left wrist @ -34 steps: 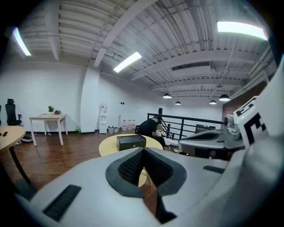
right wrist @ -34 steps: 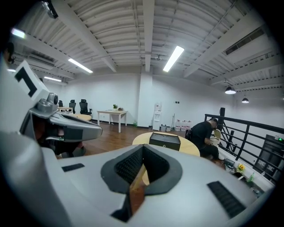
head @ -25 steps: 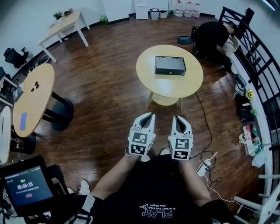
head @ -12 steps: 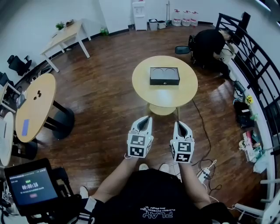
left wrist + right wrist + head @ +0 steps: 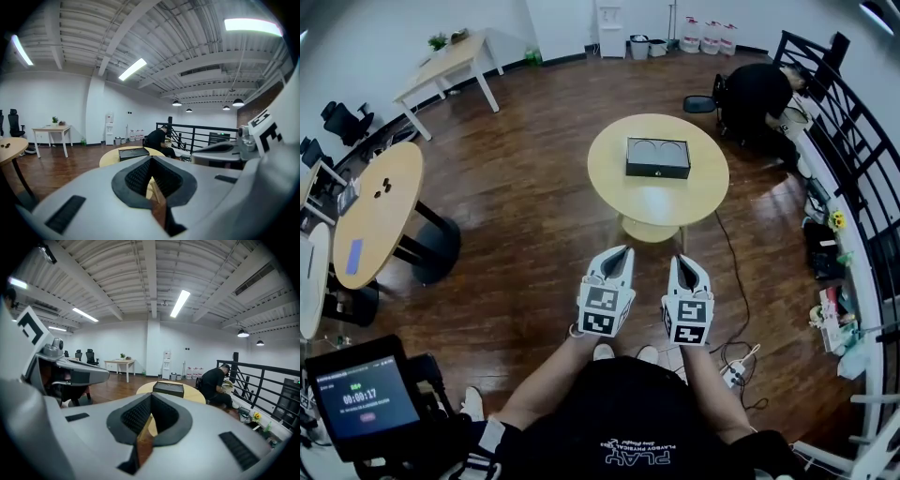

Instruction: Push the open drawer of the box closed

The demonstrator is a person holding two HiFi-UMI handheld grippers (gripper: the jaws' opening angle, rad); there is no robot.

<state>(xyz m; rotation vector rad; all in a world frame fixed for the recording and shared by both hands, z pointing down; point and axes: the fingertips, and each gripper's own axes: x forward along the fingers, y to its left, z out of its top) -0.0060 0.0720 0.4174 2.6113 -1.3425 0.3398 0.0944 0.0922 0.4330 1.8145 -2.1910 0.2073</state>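
The black box [image 5: 657,157] lies on a round wooden table [image 5: 619,183] some way ahead of me. Its top shows two round recesses, and from here I cannot tell how far the drawer stands out. My left gripper [image 5: 620,252] and right gripper [image 5: 682,261] are held side by side over the floor, well short of the table. Both are shut with nothing between the jaws. The box [image 5: 133,153] shows beyond the left gripper [image 5: 151,180]. The right gripper view has the box [image 5: 168,389] just above the shut right gripper [image 5: 149,420].
A person in black [image 5: 761,91] sits behind the table by the black railing [image 5: 848,141]. A cable and power strip [image 5: 734,367] lie on the floor at my right. Another round table [image 5: 375,220] stands at the left, and a rectangular desk [image 5: 450,58] at the back.
The head view has shifted a little, so the table sits slightly differently in the picture. Both grippers stay shut and side by side. The box has not moved.
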